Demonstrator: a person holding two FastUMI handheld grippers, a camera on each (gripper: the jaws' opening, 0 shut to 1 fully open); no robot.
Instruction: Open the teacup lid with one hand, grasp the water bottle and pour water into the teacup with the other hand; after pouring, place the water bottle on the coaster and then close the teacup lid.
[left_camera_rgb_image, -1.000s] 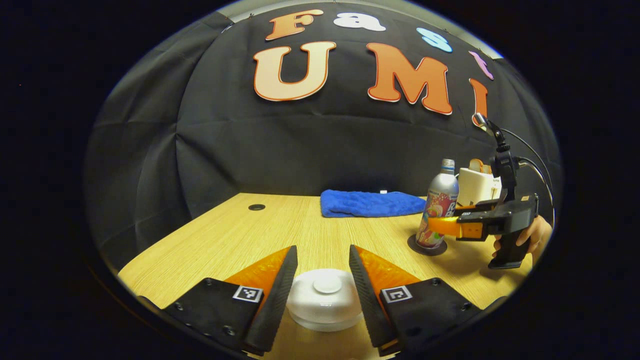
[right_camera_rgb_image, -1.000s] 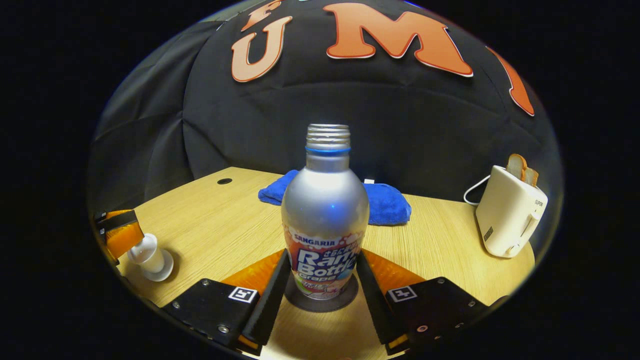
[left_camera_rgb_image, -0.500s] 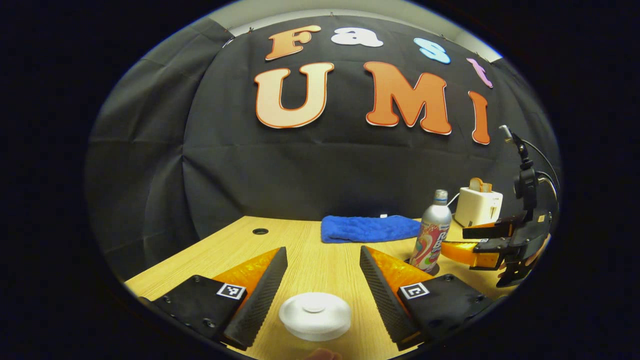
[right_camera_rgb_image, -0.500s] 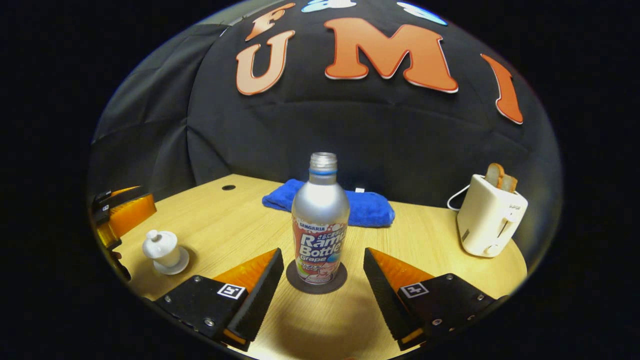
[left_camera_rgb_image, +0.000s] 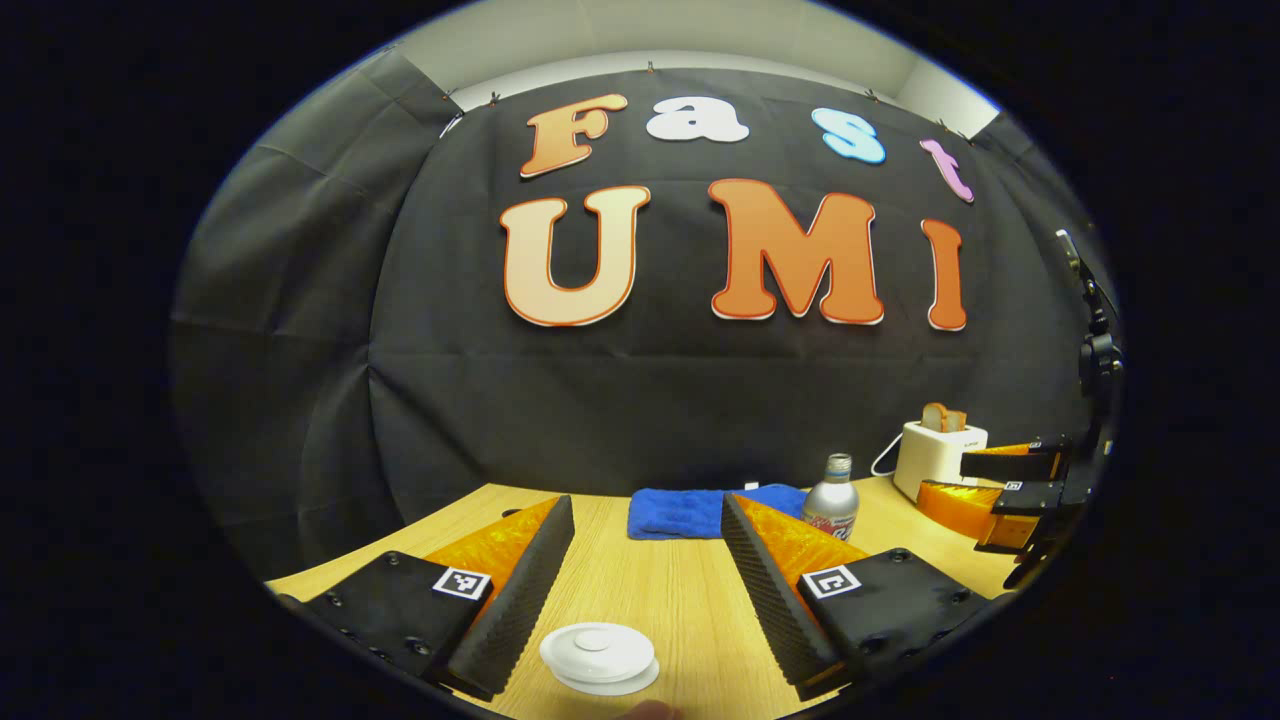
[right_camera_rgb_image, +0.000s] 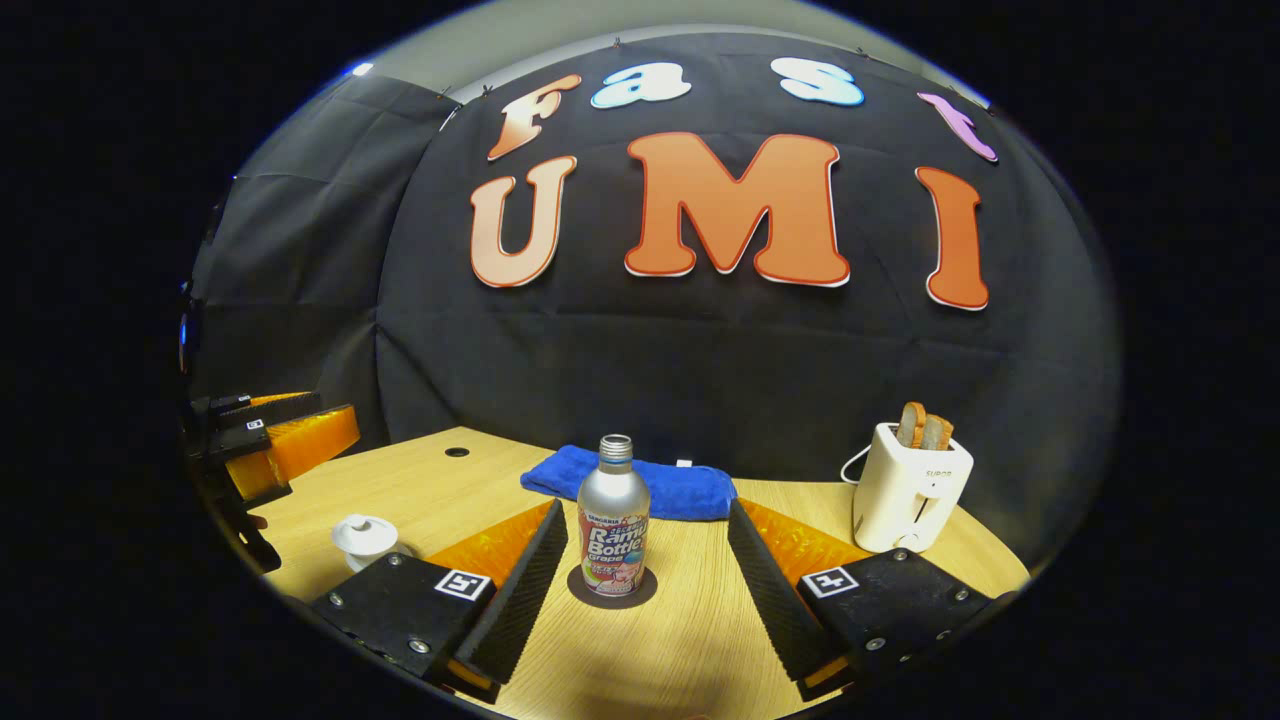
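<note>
The white lidded teacup (left_camera_rgb_image: 598, 657) sits on its saucer near the table's front, below and between my left gripper's (left_camera_rgb_image: 645, 522) open fingers, which are raised clear of it. In the right gripper view the teacup (right_camera_rgb_image: 365, 537) stands at the left with its lid on. The silver water bottle (right_camera_rgb_image: 612, 532), uncapped, stands upright on a dark round coaster (right_camera_rgb_image: 612, 592). My right gripper (right_camera_rgb_image: 645, 525) is open and drawn back from the bottle, touching nothing. The bottle (left_camera_rgb_image: 832, 505) also peeks out behind my left gripper's right finger.
A folded blue cloth (right_camera_rgb_image: 630, 485) lies at the back of the wooden table (right_camera_rgb_image: 690, 640). A white toaster (right_camera_rgb_image: 908, 487) with bread slices stands at the right. A small round hole (right_camera_rgb_image: 457, 452) marks the table's far left.
Both grippers have pulled back and risen. The left one has let go of the teacup lid, and the right one has opened and drawn away from the bottle on the coaster.
</note>
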